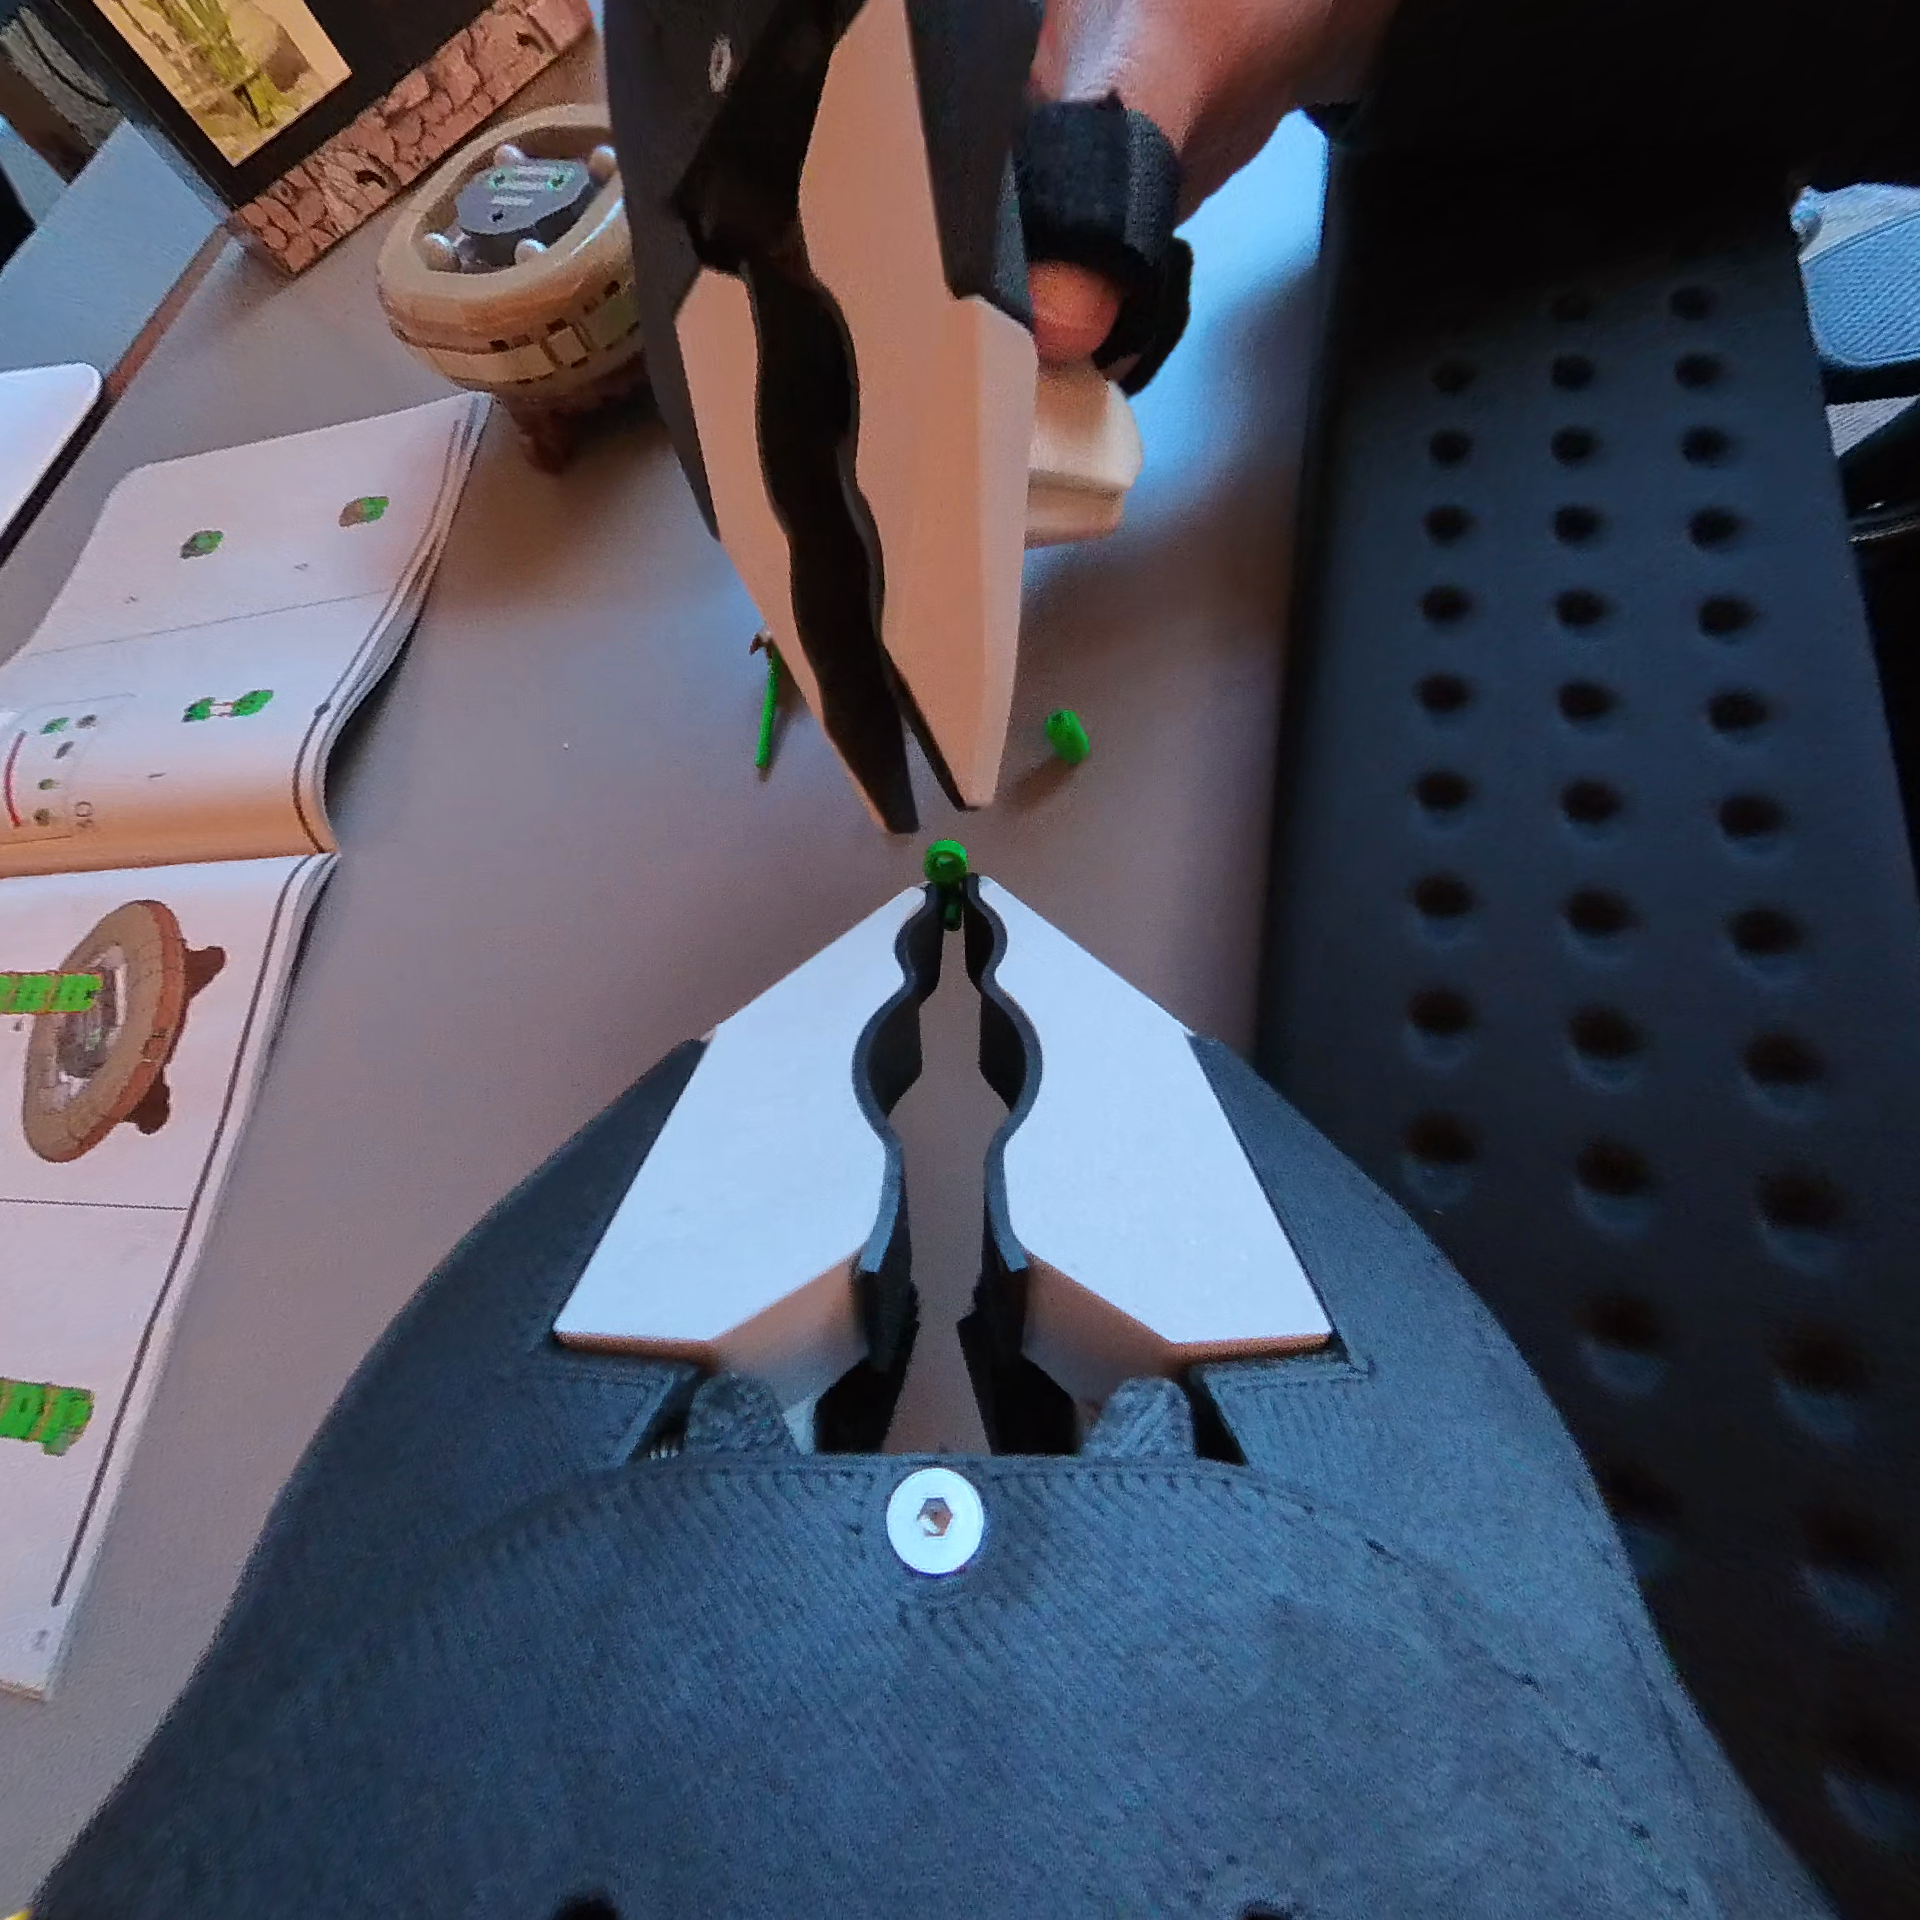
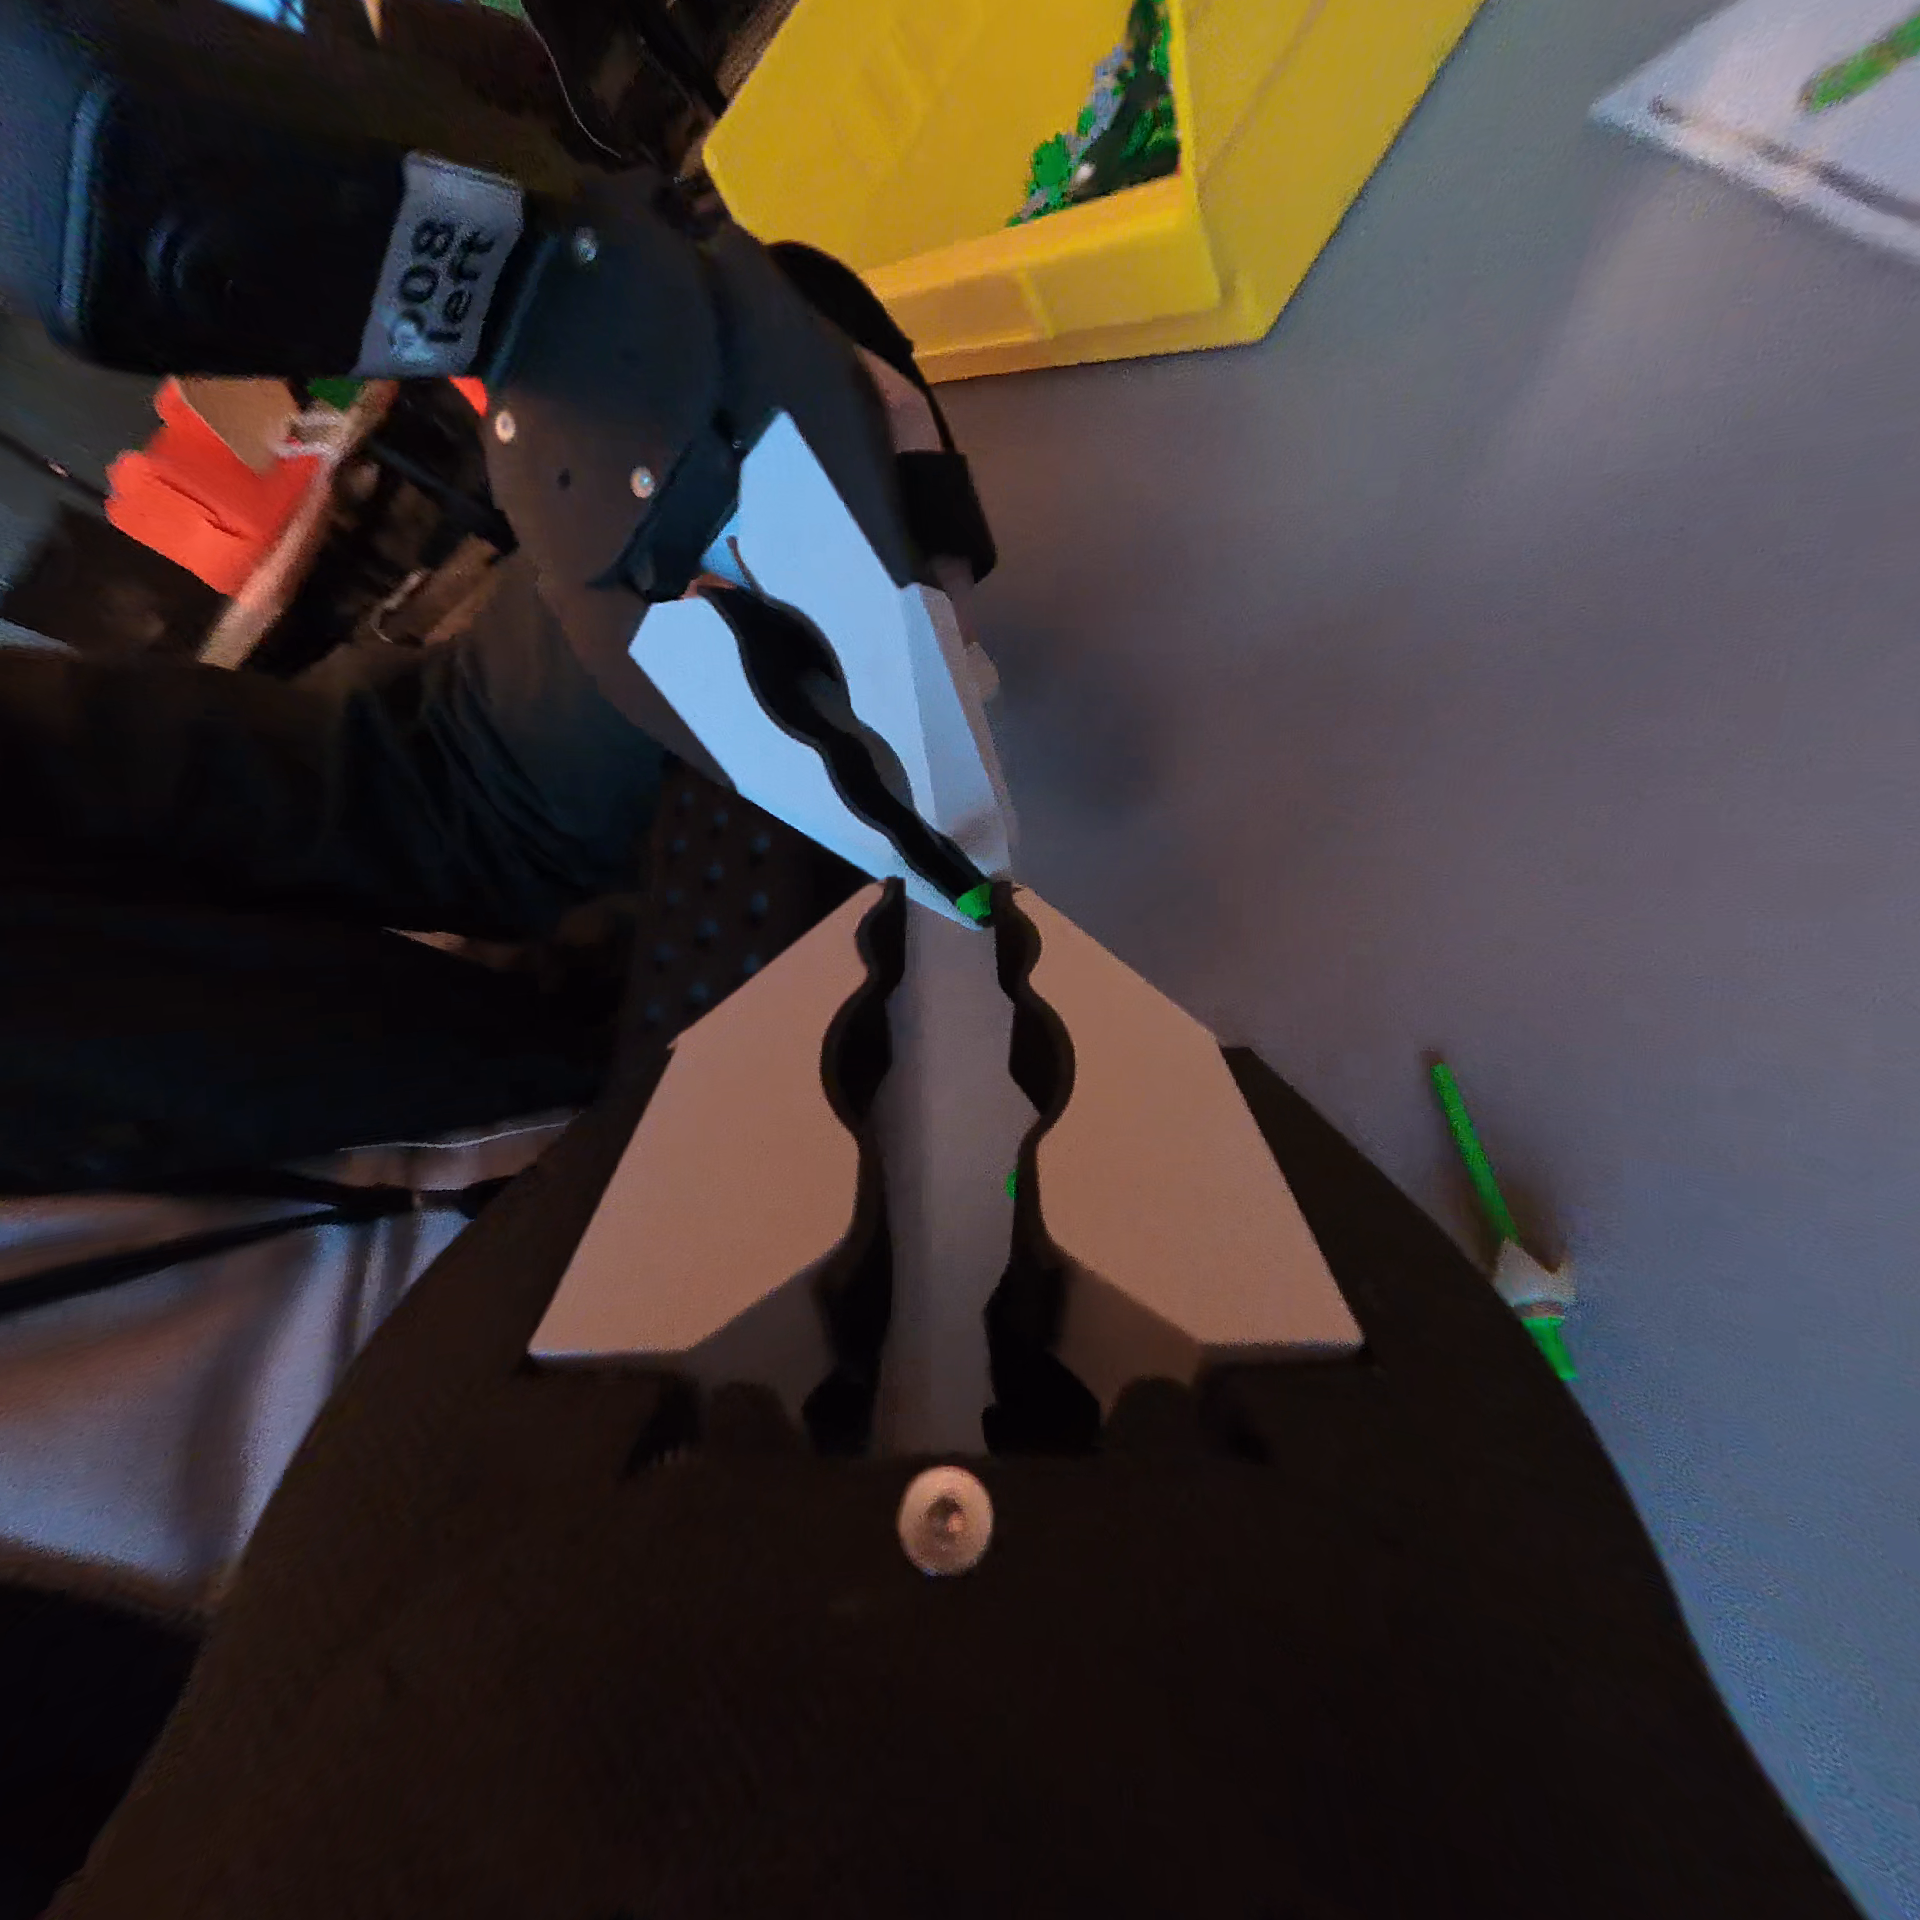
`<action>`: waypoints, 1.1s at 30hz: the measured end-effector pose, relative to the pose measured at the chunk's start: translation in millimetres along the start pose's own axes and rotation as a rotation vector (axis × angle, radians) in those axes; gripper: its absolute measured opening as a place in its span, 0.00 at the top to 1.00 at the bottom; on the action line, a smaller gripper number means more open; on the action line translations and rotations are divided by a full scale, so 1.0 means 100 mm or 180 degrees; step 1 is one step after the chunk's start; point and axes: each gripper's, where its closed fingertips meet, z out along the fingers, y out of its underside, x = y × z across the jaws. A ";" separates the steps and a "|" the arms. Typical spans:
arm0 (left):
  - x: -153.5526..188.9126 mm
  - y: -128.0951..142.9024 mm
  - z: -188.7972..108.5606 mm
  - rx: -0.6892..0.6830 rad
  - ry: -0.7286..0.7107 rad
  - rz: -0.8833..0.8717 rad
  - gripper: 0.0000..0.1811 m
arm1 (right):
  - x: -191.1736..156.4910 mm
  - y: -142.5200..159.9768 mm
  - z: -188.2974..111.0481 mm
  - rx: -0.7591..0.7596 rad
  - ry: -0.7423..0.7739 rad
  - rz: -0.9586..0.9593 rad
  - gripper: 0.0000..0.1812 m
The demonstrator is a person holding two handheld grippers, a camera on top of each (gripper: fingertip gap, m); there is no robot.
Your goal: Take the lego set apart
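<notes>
My left gripper (image 1: 948, 894) is shut on a tiny green lego piece (image 1: 945, 860), which sticks out past its tips above the grey table (image 1: 520, 987). My right gripper (image 1: 938, 816) comes in from the far side, tips just short of the piece. In the right wrist view my right gripper (image 2: 951, 891) is open by a narrow gap, and the green piece (image 2: 975, 902) sits at its right fingertip, held by the left gripper's tips. A tan round lego pot model (image 1: 509, 281) stands at the far left.
A loose green stud (image 1: 1065, 736) and a green rod (image 1: 767, 717) lie on the table; the rod (image 2: 1475, 1164) carries a tan piece. An open instruction booklet (image 1: 208, 675) lies left. A yellow bin (image 2: 1039, 301) holds green pieces. A black perforated chair (image 1: 1558, 727) stands right. My two grippers' fingertips are within a few centimetres of each other. From either gripper's tips it is about 20 centimeters to the tan round lego pot model (image 1: 509, 281).
</notes>
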 end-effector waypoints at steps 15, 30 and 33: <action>-0.04 -0.21 -0.09 0.0369 -0.0138 0.0004 0.90 | -0.05 -0.08 -0.08 0.0181 -0.0180 0.0177 0.97; -0.22 -0.87 -0.98 0.2320 0.0708 -0.1266 1.00 | -0.22 -0.57 -0.53 0.1213 -0.0363 -0.0143 0.85; -0.19 -1.01 -1.36 0.2945 0.1060 -0.1289 1.00 | -0.20 -0.56 -0.56 0.1233 -0.0395 -0.0065 0.85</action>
